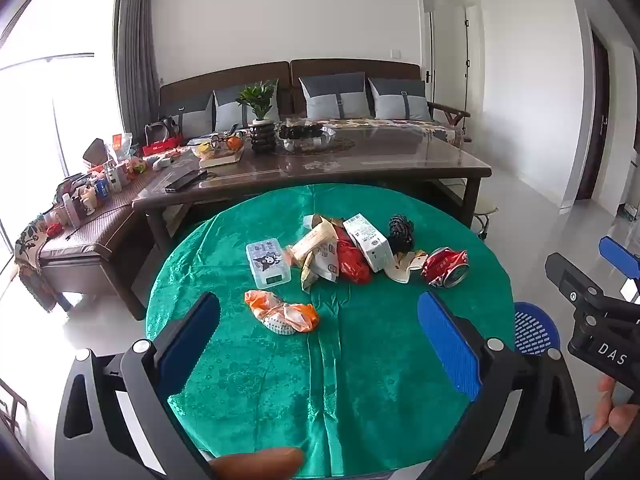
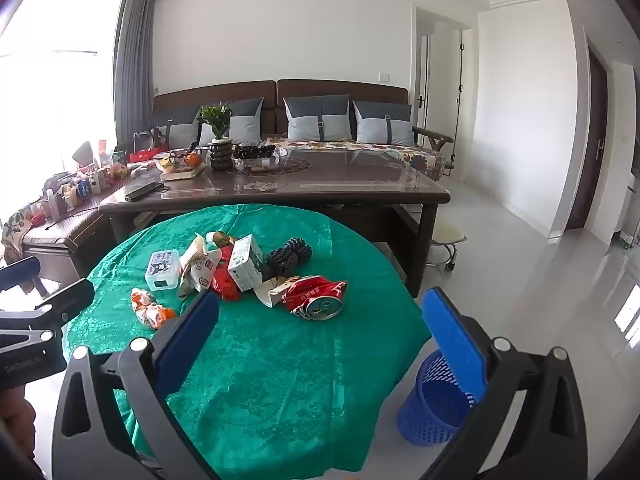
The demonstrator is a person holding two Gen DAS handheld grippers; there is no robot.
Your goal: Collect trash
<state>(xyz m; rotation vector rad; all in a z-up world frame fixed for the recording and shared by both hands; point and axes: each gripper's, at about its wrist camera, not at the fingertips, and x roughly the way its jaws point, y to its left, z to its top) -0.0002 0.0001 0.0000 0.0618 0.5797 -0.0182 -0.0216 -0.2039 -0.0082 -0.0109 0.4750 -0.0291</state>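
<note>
While trash lies heaped mid-table beside a blue basket, the left gripper and right gripper hover wide open and empty; a first pickup likely comes next

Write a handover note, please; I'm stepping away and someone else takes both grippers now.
Left gripper: open, empty, over the near side of the green round table.
Right gripper: open, empty, over the same table's right side.
Trash, all on the table: orange wrapper nearest, clear plastic box, paper snack wrappers, red bag, white carton, black bundle, crushed red can.
Blue basket: on the floor, right of the table.
Done: nothing lifted; no trash visible in the basket.
Left: move every piece into the basket.
</note>
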